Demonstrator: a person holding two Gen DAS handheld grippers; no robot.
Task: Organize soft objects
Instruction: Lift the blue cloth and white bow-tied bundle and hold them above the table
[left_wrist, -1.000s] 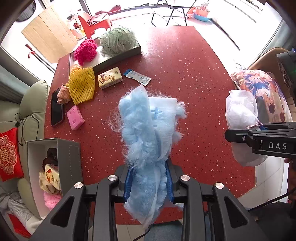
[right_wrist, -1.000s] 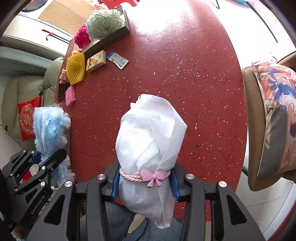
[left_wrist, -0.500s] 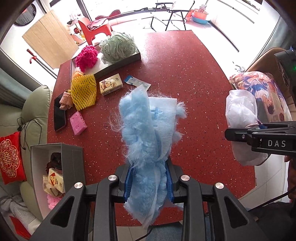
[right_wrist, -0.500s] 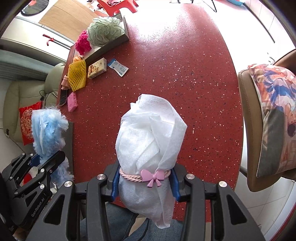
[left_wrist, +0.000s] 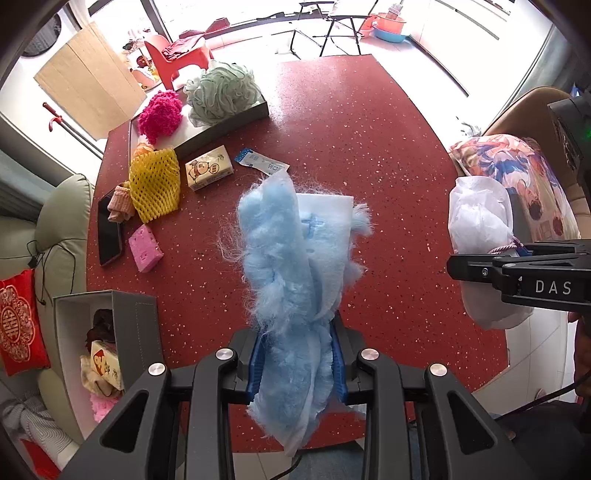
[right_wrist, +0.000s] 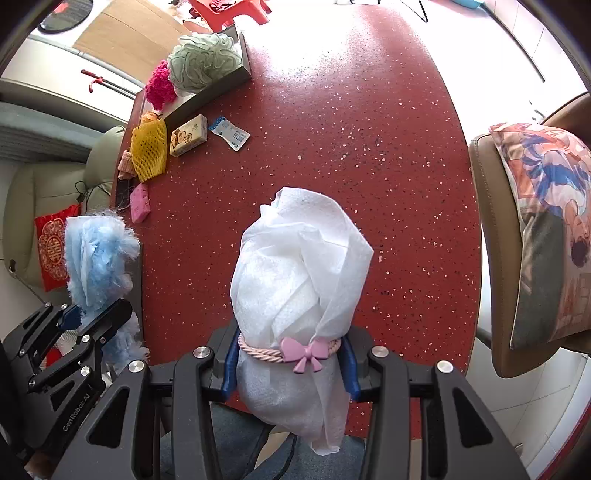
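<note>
At nine o'clock over the red table (left_wrist: 369, 122), the left gripper (left_wrist: 297, 363) is clamping a fluffy blue duster cloth (left_wrist: 291, 266) between nearly closed fingers; at three o'clock, the right gripper (right_wrist: 290, 363) is squeezing a white cloth bundle (right_wrist: 299, 266) at its pink bow cord (right_wrist: 301, 352).

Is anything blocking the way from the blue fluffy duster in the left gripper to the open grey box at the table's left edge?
Nothing visible does. The blue duster, clamped in the left gripper, is held above the table, and the grey box lies just left with its opening clear.
</note>
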